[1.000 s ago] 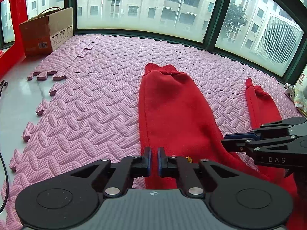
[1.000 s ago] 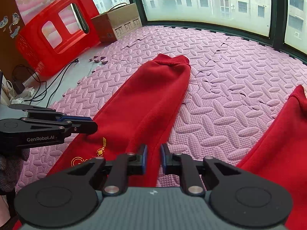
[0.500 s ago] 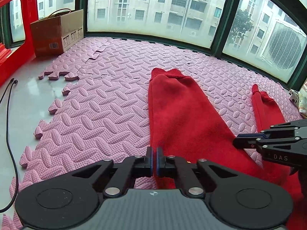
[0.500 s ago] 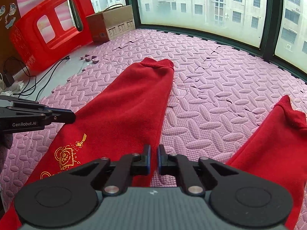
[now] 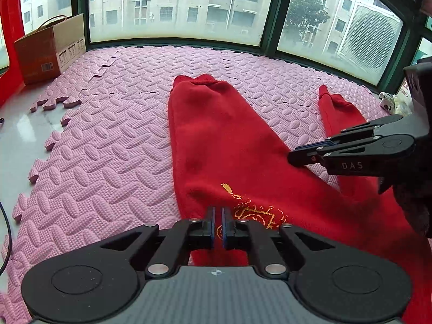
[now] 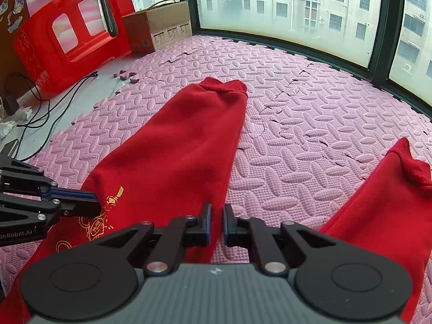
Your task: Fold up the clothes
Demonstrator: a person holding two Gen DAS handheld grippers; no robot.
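Note:
Red trousers lie flat on the pink foam mat, legs spread towards the window. The left leg (image 5: 216, 135) (image 6: 183, 140) bears a gold emblem (image 5: 256, 213) (image 6: 100, 221) near its lower part. The right leg (image 5: 340, 113) (image 6: 378, 202) runs off at the right. My left gripper (image 5: 218, 224) (image 6: 94, 205) is shut just above the left leg's outer edge, beside the emblem, with no cloth visibly between its fingers. My right gripper (image 6: 216, 224) (image 5: 297, 159) is shut over the left leg's inner edge, also with nothing seen in it.
A cardboard box (image 5: 51, 48) (image 6: 159, 27) stands at the far left by the window. A red plastic structure (image 6: 67, 35) and black cables (image 6: 40, 108) are on the bare grey floor left of the mat. Loose mat pieces (image 6: 125, 75) lie at the mat's jagged edge. Small packets (image 5: 391, 102) sit far right.
My left gripper has shifted right onto the left trouser leg, so the gold emblem now lies in front of it. The right gripper has kept its place, only tilting slightly.

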